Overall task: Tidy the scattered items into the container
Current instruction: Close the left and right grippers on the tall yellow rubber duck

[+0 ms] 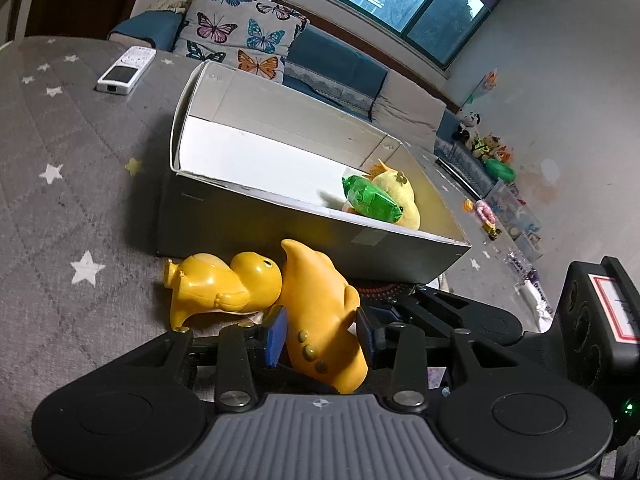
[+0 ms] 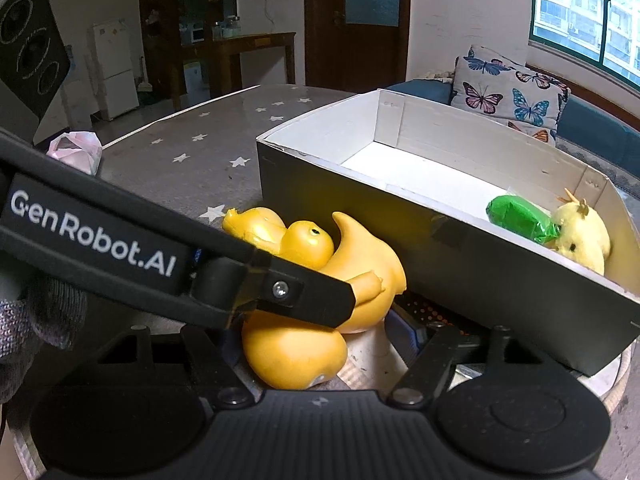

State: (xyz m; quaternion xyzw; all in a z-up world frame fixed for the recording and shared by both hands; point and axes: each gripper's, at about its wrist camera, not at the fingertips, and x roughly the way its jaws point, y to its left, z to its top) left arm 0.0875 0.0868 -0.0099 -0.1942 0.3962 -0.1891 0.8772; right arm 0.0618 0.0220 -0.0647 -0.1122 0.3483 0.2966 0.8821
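Note:
A grey cardboard box (image 1: 280, 220) with a white inside stands on the star-patterned cloth; it holds a green toy (image 1: 370, 198) and a yellow plush chick (image 1: 400, 196). Two yellow rubber toys lie in front of it. My left gripper (image 1: 322, 334) is shut on the larger yellow toy (image 1: 320, 304), blue pads on both its sides. The smaller yellow duck (image 1: 224, 284) lies on its side, touching it. In the right wrist view the box (image 2: 460, 248), the green toy (image 2: 520, 218), the chick (image 2: 582, 236), the duck (image 2: 296, 240) and the held toy (image 2: 296, 352) show. My right gripper (image 2: 320, 344) stands open around the held toy, with the left gripper's arm crossing in front.
A white remote (image 1: 126, 70) lies on the cloth at the far left. A butterfly cushion (image 1: 240, 36) and a blue sofa stand behind the box. A crumpled pink wrapper (image 2: 76, 150) lies on the cloth to the left. Toys line the floor at the far right.

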